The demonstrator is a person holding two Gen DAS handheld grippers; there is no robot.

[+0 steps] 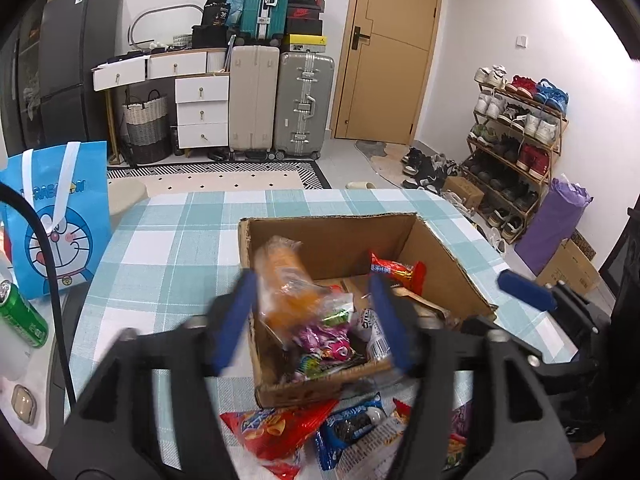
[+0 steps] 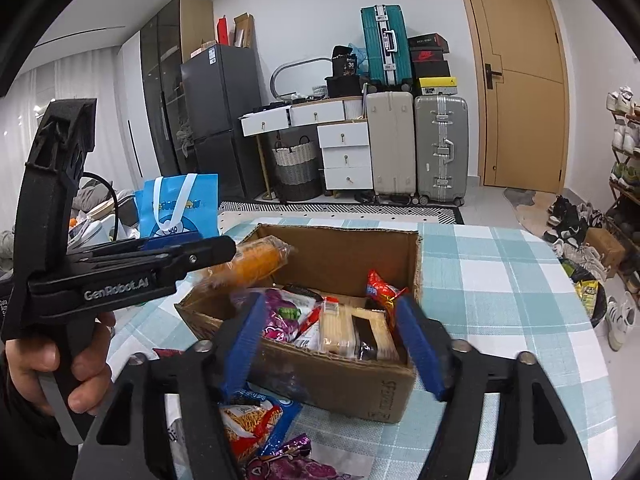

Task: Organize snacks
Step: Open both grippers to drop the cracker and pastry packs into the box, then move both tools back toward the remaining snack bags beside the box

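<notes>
Both grippers spread: left gripper (image 1: 312,320), right gripper (image 2: 332,344). Orange packet (image 2: 248,264) blurred above cardboard box (image 2: 344,384), touching neither pad.

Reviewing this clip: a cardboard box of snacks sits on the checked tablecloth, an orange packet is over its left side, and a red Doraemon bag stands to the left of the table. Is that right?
Not quite. The Doraemon bag is blue, not red, as the left wrist view shows plainly. The rest holds: the cardboard box sits on the checked tablecloth, and the orange packet is over its left side.
</notes>
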